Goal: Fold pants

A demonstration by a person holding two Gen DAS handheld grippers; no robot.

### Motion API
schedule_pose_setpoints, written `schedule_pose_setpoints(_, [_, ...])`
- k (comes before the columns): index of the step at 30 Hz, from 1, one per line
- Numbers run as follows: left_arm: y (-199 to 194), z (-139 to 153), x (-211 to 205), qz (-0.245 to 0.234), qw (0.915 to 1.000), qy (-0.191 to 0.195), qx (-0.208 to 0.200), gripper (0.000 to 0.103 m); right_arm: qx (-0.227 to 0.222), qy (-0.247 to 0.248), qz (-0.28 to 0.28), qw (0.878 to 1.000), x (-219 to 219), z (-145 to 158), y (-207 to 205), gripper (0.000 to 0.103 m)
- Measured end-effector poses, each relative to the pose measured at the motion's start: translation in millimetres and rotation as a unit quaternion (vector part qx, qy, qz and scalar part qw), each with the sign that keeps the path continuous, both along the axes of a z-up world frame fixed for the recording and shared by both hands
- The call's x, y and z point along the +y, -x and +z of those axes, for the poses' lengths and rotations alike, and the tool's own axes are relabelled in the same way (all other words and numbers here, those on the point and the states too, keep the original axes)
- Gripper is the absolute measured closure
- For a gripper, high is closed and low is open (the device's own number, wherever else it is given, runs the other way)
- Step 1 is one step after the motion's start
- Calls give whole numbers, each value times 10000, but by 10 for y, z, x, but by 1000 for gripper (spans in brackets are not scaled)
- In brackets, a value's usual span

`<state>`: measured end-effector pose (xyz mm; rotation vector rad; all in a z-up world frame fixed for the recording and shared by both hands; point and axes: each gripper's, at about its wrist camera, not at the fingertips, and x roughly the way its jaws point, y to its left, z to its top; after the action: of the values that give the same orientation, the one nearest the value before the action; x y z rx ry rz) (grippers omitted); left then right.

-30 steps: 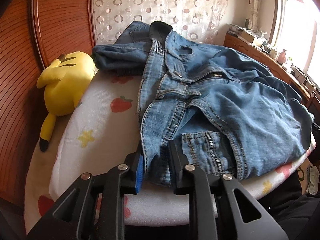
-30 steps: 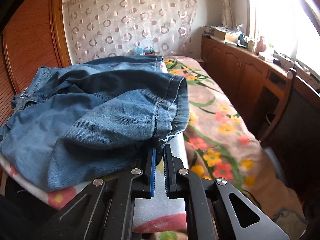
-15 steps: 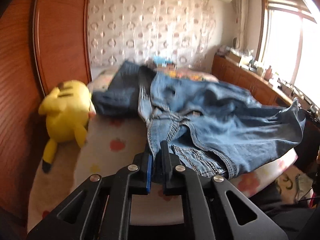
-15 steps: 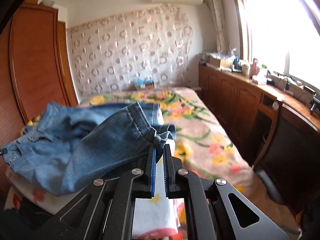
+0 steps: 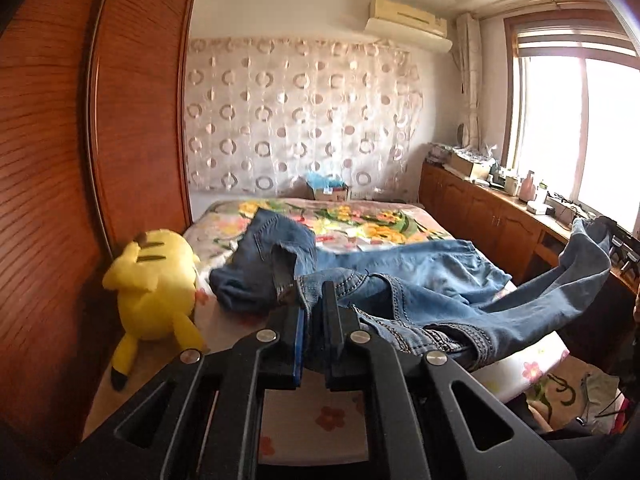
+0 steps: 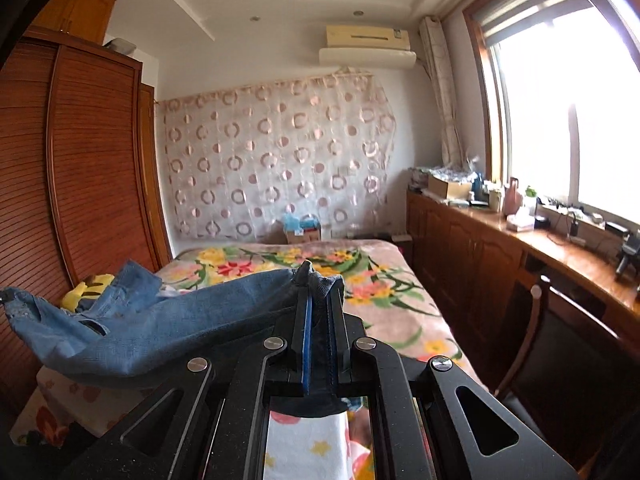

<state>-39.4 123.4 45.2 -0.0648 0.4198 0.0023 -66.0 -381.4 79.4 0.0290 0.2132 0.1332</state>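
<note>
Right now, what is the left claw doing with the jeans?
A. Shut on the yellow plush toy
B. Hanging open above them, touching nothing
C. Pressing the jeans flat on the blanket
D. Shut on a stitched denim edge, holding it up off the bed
D: in the left wrist view the left claw is closed on a stitched edge of the jeans, which hang raised above the bed; the yellow plush toy sits untouched beside them.

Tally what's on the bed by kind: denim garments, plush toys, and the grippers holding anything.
Jeans: 1
Yellow plush toy: 1
Grippers shut on the jeans: 2, left gripper and right gripper
Total: 4
</note>
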Motion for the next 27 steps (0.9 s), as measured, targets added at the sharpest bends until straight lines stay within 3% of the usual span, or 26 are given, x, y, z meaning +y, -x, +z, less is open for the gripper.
schedule_pose_setpoints(6, [-227, -263, 102, 80, 9994, -30, 341, 95, 338, -40, 207, 9992, -68, -308, -378, 97])
schedule_pose_setpoints(12, [-510, -718, 119, 125, 9963, 27, 852, 95, 1156, 52, 512, 9920, 157, -909, -1120, 97])
schedule_pose_setpoints(17, [-510, -821, 113, 140, 9953, 41, 953, 95, 1701, -9, 551, 9839, 216, -1289, -1613, 97])
schedule_pose_setpoints(19, [-489, -831, 108, 135, 9953, 20, 962, 95, 1764, -101, 496, 9830, 154, -1316, -1683, 90])
schedule_pose_setpoints(23, [-487, -864, 110, 134, 9950, 4, 989, 95, 1614, -222, 274, 9863, 49, -1236, -1623, 63])
schedule_pose_setpoints(27, [-499, -924, 92, 128, 9946, 36, 1031, 95, 1584, -265, 321, 9865, 86, -1167, -1615, 60])
